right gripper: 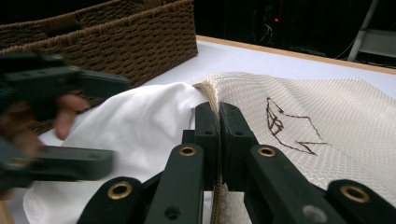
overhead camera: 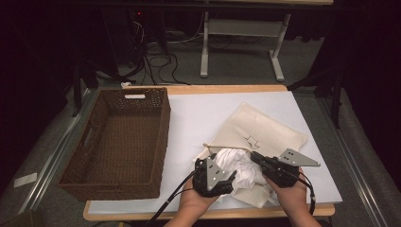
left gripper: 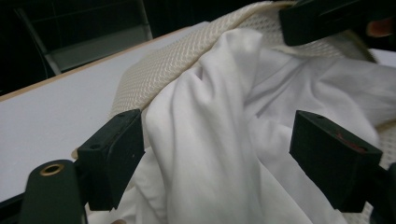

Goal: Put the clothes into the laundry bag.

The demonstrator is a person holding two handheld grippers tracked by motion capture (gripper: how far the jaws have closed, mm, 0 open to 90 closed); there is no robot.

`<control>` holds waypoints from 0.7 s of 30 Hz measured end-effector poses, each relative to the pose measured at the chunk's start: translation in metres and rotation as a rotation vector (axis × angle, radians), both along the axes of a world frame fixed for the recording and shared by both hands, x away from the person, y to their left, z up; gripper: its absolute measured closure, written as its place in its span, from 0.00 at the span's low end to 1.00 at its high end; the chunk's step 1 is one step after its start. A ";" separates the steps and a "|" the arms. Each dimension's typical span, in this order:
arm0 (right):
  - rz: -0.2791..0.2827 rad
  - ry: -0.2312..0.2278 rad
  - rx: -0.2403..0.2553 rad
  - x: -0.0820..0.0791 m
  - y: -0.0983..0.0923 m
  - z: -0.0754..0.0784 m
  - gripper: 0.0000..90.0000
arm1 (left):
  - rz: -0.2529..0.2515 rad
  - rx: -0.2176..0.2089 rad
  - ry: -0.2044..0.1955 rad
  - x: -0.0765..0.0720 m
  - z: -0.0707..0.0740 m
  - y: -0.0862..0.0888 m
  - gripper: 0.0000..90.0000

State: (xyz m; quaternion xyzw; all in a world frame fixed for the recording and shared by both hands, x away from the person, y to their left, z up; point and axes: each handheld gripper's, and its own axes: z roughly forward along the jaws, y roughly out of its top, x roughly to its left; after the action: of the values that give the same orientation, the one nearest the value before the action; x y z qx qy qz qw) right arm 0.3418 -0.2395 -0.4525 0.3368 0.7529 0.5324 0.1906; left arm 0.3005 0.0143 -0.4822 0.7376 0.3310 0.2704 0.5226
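A cream mesh bag [overhead camera: 272, 127] with a dark stitched mark lies flat on the white table. Crumpled white cloth [overhead camera: 242, 166] bulges out of the bag's mouth at the near side. My right gripper [right gripper: 218, 112] is shut on the bag's corded rim [right gripper: 205, 91], holding that edge just above the cloth. My left gripper [left gripper: 217, 128] is open, its jaws set wide on either side of a fold of the white cloth [left gripper: 205, 158], and the pads do not press it. In the high view the left gripper [overhead camera: 231, 176] and right gripper [overhead camera: 255, 158] face each other across the cloth.
A large brown wicker basket [overhead camera: 163, 137] stands on the left half of the table, close to the left hand. Bare white tabletop [overhead camera: 203, 111] lies behind the bag. The table's front edge [overhead camera: 208, 213] runs just under both wrists.
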 end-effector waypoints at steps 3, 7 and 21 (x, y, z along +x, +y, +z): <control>-0.005 -0.001 -0.011 -0.001 0.002 0.000 0.97 | -0.019 -0.010 -0.008 -0.003 -0.002 0.005 0.28; -0.005 -0.008 -0.016 -0.002 0.002 0.000 0.97 | -0.014 -0.018 0.042 0.004 -0.008 0.004 0.63; -0.003 -0.018 0.000 0.000 0.003 0.003 0.97 | 0.024 -0.026 0.074 0.045 0.002 -0.034 0.74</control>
State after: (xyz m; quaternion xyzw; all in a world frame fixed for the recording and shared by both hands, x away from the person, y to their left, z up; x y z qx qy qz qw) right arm 0.3420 -0.2360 -0.4498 0.3333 0.7506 0.5351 0.1982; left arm 0.3453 -0.0200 -0.4803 0.7362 0.3623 0.2448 0.5166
